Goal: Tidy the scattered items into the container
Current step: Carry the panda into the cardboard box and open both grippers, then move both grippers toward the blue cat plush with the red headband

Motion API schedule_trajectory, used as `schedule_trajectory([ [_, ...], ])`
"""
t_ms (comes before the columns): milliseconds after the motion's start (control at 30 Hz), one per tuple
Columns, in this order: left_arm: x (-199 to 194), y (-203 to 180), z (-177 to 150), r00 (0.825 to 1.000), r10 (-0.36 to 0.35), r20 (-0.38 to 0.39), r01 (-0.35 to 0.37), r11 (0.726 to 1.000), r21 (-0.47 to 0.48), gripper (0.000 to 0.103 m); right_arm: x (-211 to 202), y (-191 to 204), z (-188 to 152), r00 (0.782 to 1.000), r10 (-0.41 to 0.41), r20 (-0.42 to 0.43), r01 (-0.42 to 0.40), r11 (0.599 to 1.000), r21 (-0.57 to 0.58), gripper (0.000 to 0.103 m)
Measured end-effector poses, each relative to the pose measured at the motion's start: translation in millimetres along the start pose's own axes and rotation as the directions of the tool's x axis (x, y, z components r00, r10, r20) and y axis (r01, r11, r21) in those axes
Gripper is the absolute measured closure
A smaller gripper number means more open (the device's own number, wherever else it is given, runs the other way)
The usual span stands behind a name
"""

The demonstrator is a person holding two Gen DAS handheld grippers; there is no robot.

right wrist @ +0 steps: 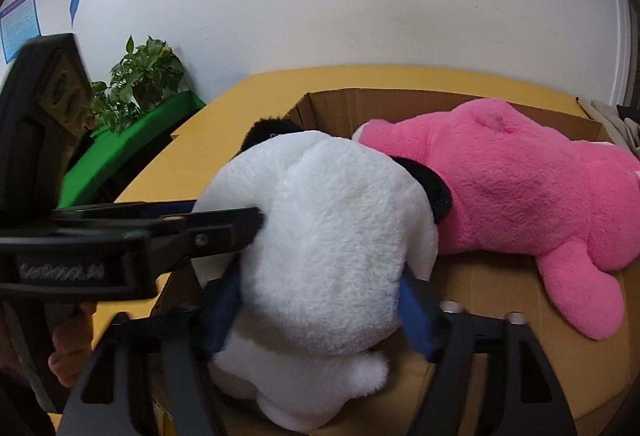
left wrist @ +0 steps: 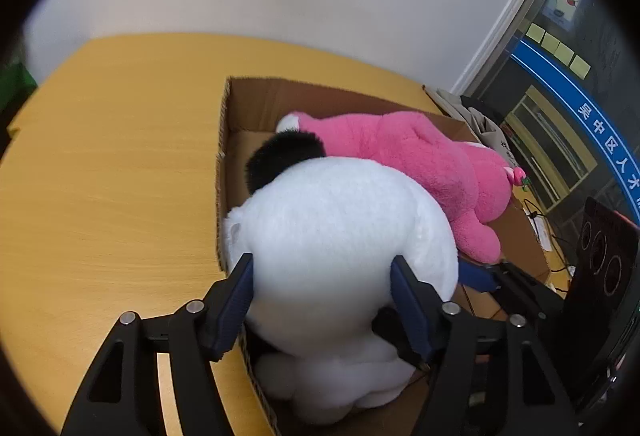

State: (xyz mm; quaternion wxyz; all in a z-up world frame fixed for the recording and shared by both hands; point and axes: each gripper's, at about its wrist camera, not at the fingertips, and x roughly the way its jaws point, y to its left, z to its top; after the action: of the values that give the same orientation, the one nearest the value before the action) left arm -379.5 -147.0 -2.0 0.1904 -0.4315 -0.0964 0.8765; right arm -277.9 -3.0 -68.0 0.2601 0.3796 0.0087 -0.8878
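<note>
**A:** What does the left wrist camera show?

**B:** The left gripper (left wrist: 322, 298) has its two blue-padded fingers (left wrist: 240, 300) spread wide and pressed into either side of a round white plush toy (left wrist: 340, 236) with black ears. The toy sits upright in the near end of an open cardboard box (left wrist: 240, 104). Behind it in the same box lies a pink plush toy (left wrist: 432, 172), on its side and touching the white one. The box stands on a yellow wooden table (left wrist: 108, 176). At the right edge, the right gripper (left wrist: 492, 276) reaches in low beside the white toy.

**A:** Any writing there?

**B:** A blue curved band (left wrist: 592, 124) on the glass at the far right carries white Chinese characters, including 吴中区人才. Above it are yellow sticky notes (left wrist: 558, 50) and a cartoon sheep sticker (left wrist: 566, 2).

**A:** And the right wrist camera?

**B:** The right gripper (right wrist: 320, 310) likewise straddles the white plush toy (right wrist: 332, 236), its jaws wide open and pressed against the toy's sides. Only this view shows the left gripper (right wrist: 224, 228) from the side, its finger sunk into the white fur, and fingers of the person's hand (right wrist: 68, 340) below it. It also shows a potted plant (right wrist: 136, 80) on a green surface (right wrist: 132, 144). The pink plush toy (right wrist: 520, 188) lies to the right in the cardboard box (right wrist: 500, 300).

**A:** Writing?

**B:** Blurred lettering on the left gripper's body, which I cannot read, and wall posters (right wrist: 20, 24) too small to read.
</note>
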Motion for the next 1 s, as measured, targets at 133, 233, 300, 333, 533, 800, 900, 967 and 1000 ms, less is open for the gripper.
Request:
schedule_trajectory([
  [133,-46,-19,-4,0.994,0.064,0.091,-0.069,0.997,0.044,0.036,-37,-6,2,0.999,-0.015,0.033,0.014,1.0,0.012,0.0],
  [233,-93,-47,-14,0.974,0.11,0.196,-0.127,0.989,0.08,0.021,-91,-18,-3,0.991,-0.085,0.105,0.089,0.995,-0.034,0.0],
  [300,-125,-74,-30,0.953,0.135,0.272,-0.164,0.983,0.083,0.02,-125,-28,-10,0.98,-0.143,0.14,0.151,0.987,-0.049,0.0],
  [333,-131,-85,-32,0.949,0.134,0.284,-0.163,0.983,0.081,0.02,-143,-34,-14,0.971,-0.18,0.158,0.189,0.981,-0.047,0.0],
  [533,-148,-135,-65,0.945,0.145,0.292,-0.165,0.985,0.048,0.02,-206,-56,-35,0.93,-0.319,0.184,0.328,0.944,-0.022,0.0],
  [800,-144,-182,-95,0.952,0.121,0.28,-0.149,0.985,0.082,0.02,-251,-71,-70,0.906,-0.376,0.195,0.388,0.921,-0.03,0.0],
  [900,-138,-189,-101,0.957,0.124,0.261,-0.15,0.985,0.082,0.02,-252,-75,-76,0.908,-0.376,0.185,0.386,0.922,-0.023,0.0],
  [967,-134,-190,-103,0.961,0.129,0.245,-0.154,0.985,0.082,0.02,-253,-78,-78,0.912,-0.37,0.179,0.378,0.925,-0.016,0.0],
  [1000,-133,-190,-103,0.96,0.133,0.246,-0.157,0.984,0.08,0.02,-253,-78,-79,0.912,-0.369,0.177,0.377,0.926,-0.014,0.0],
])
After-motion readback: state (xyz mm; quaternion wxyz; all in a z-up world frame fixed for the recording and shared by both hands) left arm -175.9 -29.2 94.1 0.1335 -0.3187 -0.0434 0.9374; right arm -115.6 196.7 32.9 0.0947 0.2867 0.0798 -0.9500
